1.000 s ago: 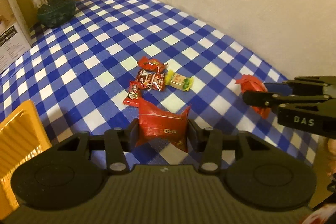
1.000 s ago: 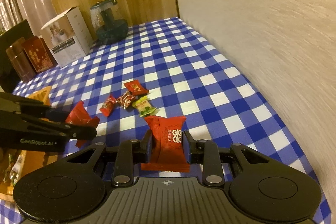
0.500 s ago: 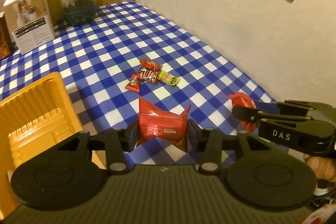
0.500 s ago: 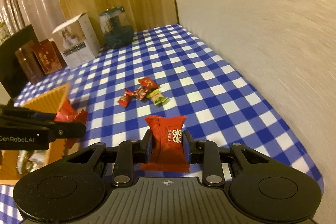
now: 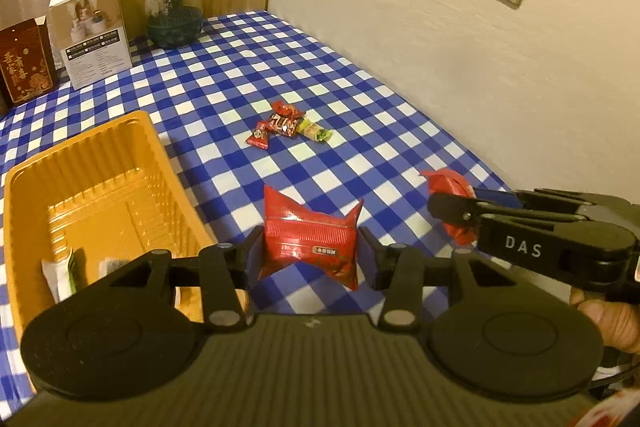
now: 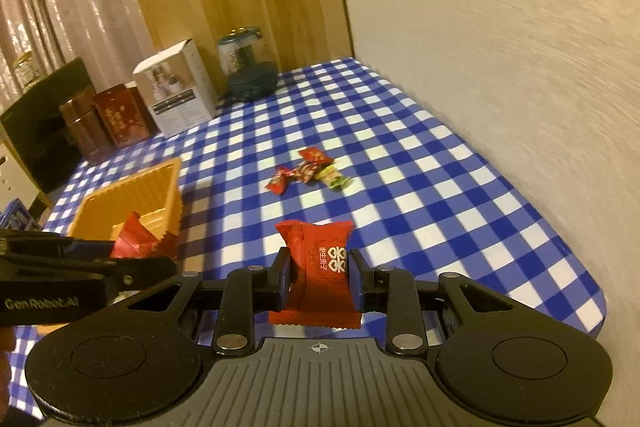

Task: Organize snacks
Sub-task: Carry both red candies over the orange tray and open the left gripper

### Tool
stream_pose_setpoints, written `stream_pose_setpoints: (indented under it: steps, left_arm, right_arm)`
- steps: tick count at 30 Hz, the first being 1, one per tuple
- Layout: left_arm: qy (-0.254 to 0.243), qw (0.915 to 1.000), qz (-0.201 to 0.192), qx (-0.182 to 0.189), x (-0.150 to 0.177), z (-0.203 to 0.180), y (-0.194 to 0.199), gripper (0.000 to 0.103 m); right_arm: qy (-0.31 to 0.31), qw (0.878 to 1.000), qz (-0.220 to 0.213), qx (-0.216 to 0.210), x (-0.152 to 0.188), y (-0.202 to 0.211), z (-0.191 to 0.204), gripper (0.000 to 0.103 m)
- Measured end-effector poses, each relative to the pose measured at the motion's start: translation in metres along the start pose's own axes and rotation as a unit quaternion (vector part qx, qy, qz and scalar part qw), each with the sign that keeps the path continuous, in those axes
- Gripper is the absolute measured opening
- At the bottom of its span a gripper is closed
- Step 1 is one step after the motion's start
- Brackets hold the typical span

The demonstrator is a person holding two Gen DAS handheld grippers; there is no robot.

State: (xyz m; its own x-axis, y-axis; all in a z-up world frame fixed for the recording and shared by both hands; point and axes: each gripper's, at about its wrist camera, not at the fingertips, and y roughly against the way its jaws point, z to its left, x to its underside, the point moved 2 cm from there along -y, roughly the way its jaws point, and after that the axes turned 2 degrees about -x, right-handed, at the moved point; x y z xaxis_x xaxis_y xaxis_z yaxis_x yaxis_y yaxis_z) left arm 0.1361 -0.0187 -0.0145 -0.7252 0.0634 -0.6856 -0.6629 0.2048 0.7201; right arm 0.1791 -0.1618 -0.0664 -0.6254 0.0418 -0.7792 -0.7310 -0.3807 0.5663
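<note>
Left wrist view: the left gripper (image 5: pixel 310 253) pinches a crinkly red foil packet (image 5: pixel 310 237) between its black fingers, held above the checked tablecloth (image 5: pixel 360 115) just right of the ribbed orange plastic tray (image 5: pixel 80 163). Off to its right, the right gripper (image 6: pixel 319 279) clamps a second red packet (image 6: pixel 320 267), glossy with printed characters, upright between its pads. Farther out on the cloth lies a small cluster of wrapped candies (image 5: pixel 286 127), red and green. Beyond stand a white carton (image 5: pixel 94 31) and a rounded glass jar (image 5: pixel 174 13).
</note>
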Motion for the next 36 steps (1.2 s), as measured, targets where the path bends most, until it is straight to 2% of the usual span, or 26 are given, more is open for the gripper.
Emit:
stream_pose_setpoints:
  steps: [7,16,27,36]
  left_arm:
    - [0.014,0.9998,-0.006,-0.009,0.019,0.007,0.027,0.044]
    - [0.042,0.9982,-0.017,-0.040,0.035,0.037,0.059,0.044]
    - [0.073,0.9937,-0.017,-0.083,0.056,0.085,0.082,0.044]
    - [0.101,0.9892,-0.017,-0.104,0.067,0.121,0.087,0.044]
  right_arm:
    - [0.017,1.000,-0.002,-0.013,0.008,0.016,0.029,0.030]
    - [0.038,0.999,-0.002,-0.038,0.011,0.023,0.063,0.030]
    - [0.067,0.995,0.007,-0.074,0.013,0.011,0.107,0.030]
    - [0.086,0.991,0.023,-0.103,0.015,-0.009,0.138,0.030]
